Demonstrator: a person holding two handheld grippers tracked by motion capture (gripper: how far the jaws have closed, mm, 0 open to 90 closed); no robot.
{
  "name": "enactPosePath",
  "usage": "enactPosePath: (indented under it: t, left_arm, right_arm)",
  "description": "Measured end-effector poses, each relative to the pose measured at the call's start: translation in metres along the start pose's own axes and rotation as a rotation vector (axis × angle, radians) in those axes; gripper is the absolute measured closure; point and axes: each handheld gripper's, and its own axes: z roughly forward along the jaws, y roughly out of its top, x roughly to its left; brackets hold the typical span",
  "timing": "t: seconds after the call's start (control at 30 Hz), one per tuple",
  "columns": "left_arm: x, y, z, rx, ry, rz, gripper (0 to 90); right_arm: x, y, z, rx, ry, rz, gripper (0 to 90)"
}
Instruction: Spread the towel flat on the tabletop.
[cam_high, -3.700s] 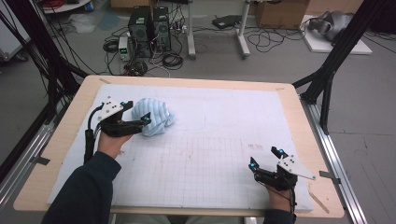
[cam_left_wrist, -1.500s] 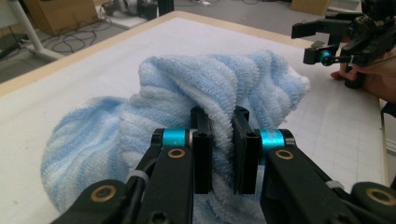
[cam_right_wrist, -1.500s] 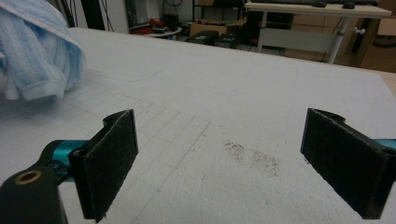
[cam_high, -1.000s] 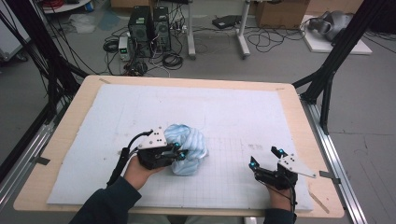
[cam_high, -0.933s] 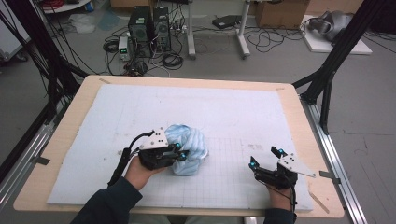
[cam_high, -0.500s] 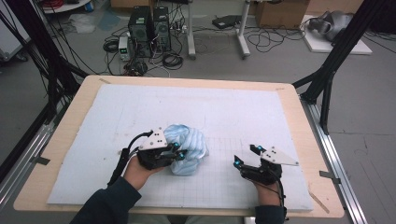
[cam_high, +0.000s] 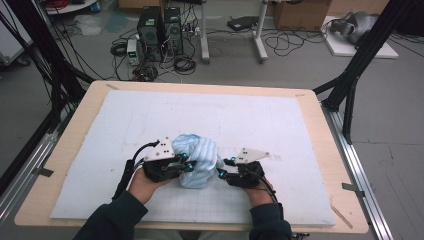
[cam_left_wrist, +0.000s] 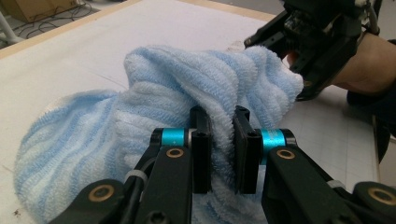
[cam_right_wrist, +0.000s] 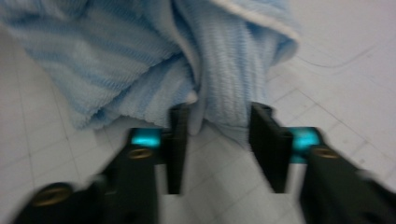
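My left gripper is clenched on a thick fold of the blue striped towel, which lies bunched up on the white mat, near the front edge and a little left of the middle. This grip looks the same as a second ago; the towel and that hand have not shifted.

What changed is the right side. My right gripper was waiting near the right front corner of the mat, well apart from the towel, and now it has come left until its tips are at the right side of the bundle. Its jaws have just been closing. In the right gripper view a hanging fold of towel stands between them, but I see a gap at the right jaw, so I judge the pads do not press the cloth yet.

For the task this means both hands are now at the towel. Once the right grasp is firm, I think I can pull the cloth apart and spread it.
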Motion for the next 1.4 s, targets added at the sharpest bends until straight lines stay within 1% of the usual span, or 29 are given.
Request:
enactPosePath:
  t: [0.07, 0.17, 0.23, 0.27, 0.3, 0.33, 0.4, 0.43, 0.47, 0.5, 0.53, 0.57, 0.6, 0.63, 0.67, 0.7, 0.73, 0.77, 0.8, 0.83, 0.87, 0.9, 0.93, 1.07, 1.13, 1.2, 1.27, 1.33, 1.4]
  left_arm:
    - [-0.001, -0.002, -0.002, 0.000, 0.001, 0.001, 79.7]
    - [0.003, -0.007, -0.005, 0.001, 0.008, -0.017, 79.7]
    - [0.005, -0.009, -0.006, 0.001, 0.009, -0.021, 79.7]
    - [0.007, -0.012, -0.007, -0.001, 0.011, -0.033, 79.6]
    - [0.007, -0.012, -0.007, -0.001, 0.011, -0.033, 79.6]
    - [0.007, -0.013, -0.008, -0.001, 0.008, -0.039, 79.6]
    - [0.007, -0.012, -0.009, -0.003, 0.001, -0.041, 79.6]
    - [0.005, -0.012, -0.010, -0.004, 0.000, -0.042, 79.6]
    - [0.005, -0.012, -0.011, -0.003, -0.002, -0.038, 79.6]
    - [0.004, -0.012, -0.012, -0.003, 0.000, -0.034, 79.7]
    - [0.005, -0.012, -0.013, -0.003, 0.005, -0.037, 79.6]
    - [0.005, -0.012, -0.014, -0.008, 0.009, -0.042, 79.5]
    - [0.006, -0.012, -0.014, -0.010, 0.013, -0.047, 79.4]
    - [0.007, -0.012, -0.015, -0.009, 0.014, -0.049, 79.4]
    - [0.007, -0.012, -0.015, -0.009, 0.013, -0.047, 79.3]
    - [0.007, -0.012, -0.015, -0.009, 0.011, -0.048, 79.3]
    - [0.007, -0.012, -0.015, -0.009, 0.011, -0.048, 79.3]
    - [0.006, -0.012, -0.015, -0.010, 0.006, -0.044, 79.3]
    - [0.006, -0.012, -0.015, -0.010, 0.006, -0.044, 79.3]
    - [0.005, -0.012, -0.016, -0.010, -0.001, -0.040, 79.2]
    - [0.004, -0.013, -0.017, -0.010, 0.001, -0.040, 79.2]
    - [0.004, -0.013, -0.017, -0.010, 0.001, -0.040, 79.2]
    - [0.004, -0.013, -0.018, -0.007, 0.000, -0.039, 79.2]
    - [0.005, -0.014, -0.021, -0.011, -0.005, -0.043, 79.4]
    - [0.003, -0.013, -0.020, -0.021, -0.007, -0.048, 79.3]
    - [0.002, -0.012, -0.017, -0.031, -0.012, -0.054, 79.3]
    - [0.001, -0.011, -0.013, -0.035, -0.008, -0.062, 79.0]
    - [0.002, -0.010, -0.007, -0.038, -0.002, -0.080, 77.8]
    - [0.004, -0.010, -0.002, -0.038, 0.010, -0.104, 71.6]
  right_arm:
    - [0.002, 0.001, 0.001, 0.000, -0.019, -0.032, 89.3]
    - [-0.003, 0.003, -0.003, -0.031, -0.055, -0.029, 89.5]
    - [-0.008, 0.003, -0.006, -0.034, -0.083, -0.017, 89.5]
    - [-0.010, 0.003, -0.007, -0.041, -0.085, -0.005, 89.5]
    - [-0.012, 0.003, -0.007, -0.051, -0.069, 0.003, 89.4]
    - [-0.011, 0.004, -0.008, -0.061, -0.074, 0.001, 89.3]
    - [-0.010, 0.007, -0.010, -0.065, -0.120, -0.019, 89.3]
    - [-0.012, 0.009, -0.011, -0.059, -0.160, -0.018, 89.4]
    - [-0.015, 0.010, -0.012, -0.057, -0.185, 0.000, 89.4]
    - [-0.019, 0.012, -0.012, -0.062, -0.181, 0.015, 89.4]
    - [-0.023, 0.014, -0.013, -0.082, -0.132, 0.023, 85.6]
    - [-0.024, 0.016, -0.012, -0.097, -0.062, 0.029, 64.6]
    - [-0.024, 0.020, -0.009, -0.100, 0.007, 0.044, 53.8]
    - [-0.020, 0.022, -0.008, -0.088, 0.027, 0.027, 48.8]
    - [-0.016, 0.023, -0.007, -0.079, 0.036, -0.004, 47.1]
    - [-0.014, 0.024, -0.004, -0.070, 0.042, -0.019, 45.7]
    - [-0.014, 0.024, -0.004, -0.070, 0.042, -0.019, 45.7]
    - [-0.014, 0.023, 0.005, -0.003, 0.019, -0.027, 46.7]
    - [-0.014, 0.023, 0.005, -0.003, 0.019, -0.027, 46.7]
    - [-0.016, 0.023, 0.016, 0.057, 0.014, -0.054, 71.7]
    - [-0.016, 0.024, 0.018, 0.071, -0.015, -0.096, 81.6]
    - [-0.016, 0.024, 0.018, 0.071, -0.015, -0.096, 81.6]
    - [-0.022, 0.029, 0.019, 0.053, -0.075, -0.082, 84.7]
    - [-0.041, 0.042, 0.016, 0.035, -0.241, -0.021, 84.8]
    - [-0.050, 0.048, 0.017, 0.022, -0.297, 0.004, 84.8]
    - [-0.055, 0.057, 0.020, 0.020, -0.348, 0.013, 84.8]
    - [-0.059, 0.065, 0.025, 0.034, -0.398, 0.016, 84.7]
    - [-0.061, 0.070, 0.031, 0.074, -0.438, 0.002, 84.3]
    - [-0.063, 0.071, 0.036, 0.108, -0.462, 0.010, 81.1]
